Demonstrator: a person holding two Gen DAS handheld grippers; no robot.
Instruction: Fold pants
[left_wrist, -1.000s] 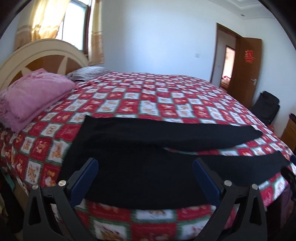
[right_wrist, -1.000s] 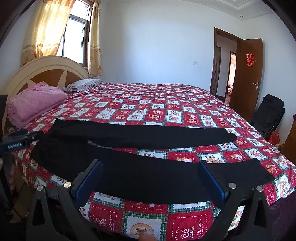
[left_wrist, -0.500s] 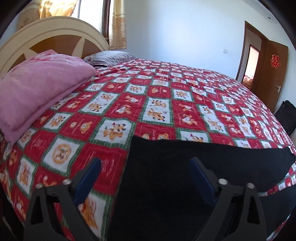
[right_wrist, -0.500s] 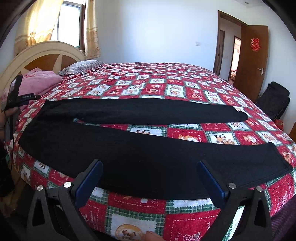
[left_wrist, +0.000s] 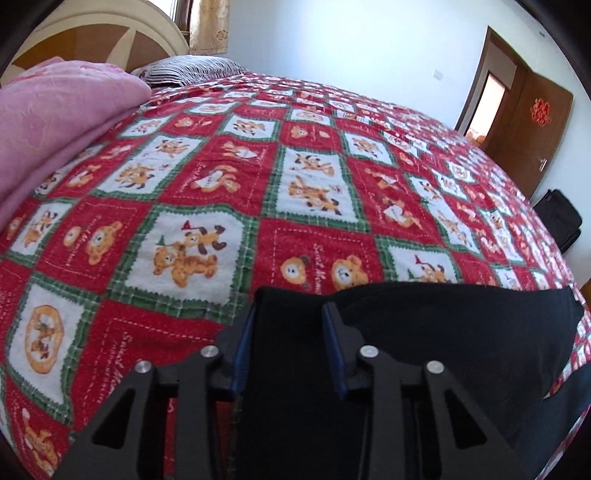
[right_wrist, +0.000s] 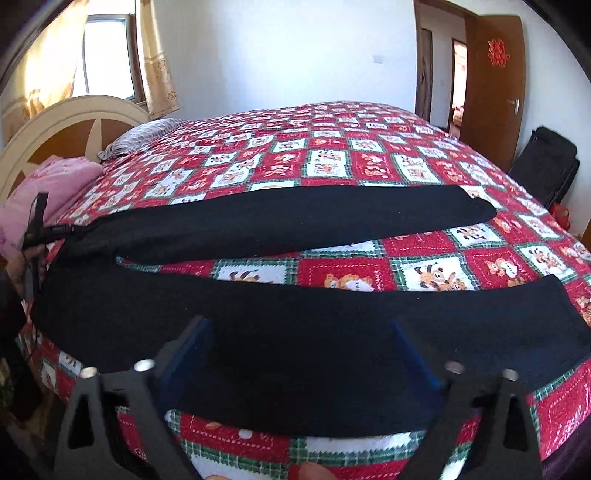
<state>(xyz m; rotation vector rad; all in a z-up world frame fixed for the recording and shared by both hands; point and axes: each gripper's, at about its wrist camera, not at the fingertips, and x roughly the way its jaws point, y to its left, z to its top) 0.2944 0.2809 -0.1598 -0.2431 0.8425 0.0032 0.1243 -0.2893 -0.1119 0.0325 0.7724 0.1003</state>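
Black pants (right_wrist: 280, 221) lie unfolded on the bed (right_wrist: 369, 147); left gripper (left_wrist: 290, 317) fingers closing around the waist corner, right gripper (right_wrist: 301, 332) fingers wide, closing over the near leg.

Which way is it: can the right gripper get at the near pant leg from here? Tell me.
Probably yes. The right gripper is over the near leg of the black pants, its closing jaws straddling the cloth, with nothing in between.

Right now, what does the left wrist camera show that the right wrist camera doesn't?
Only the left wrist view: the left claw closing around a corner of the black pants, cloth between its fingers.

Only the right wrist view: both pant legs laid out full length, the window, and the right claw closing over the near leg.

Both: the red patchwork bedspread, pink blanket, striped pillow, headboard and brown door.
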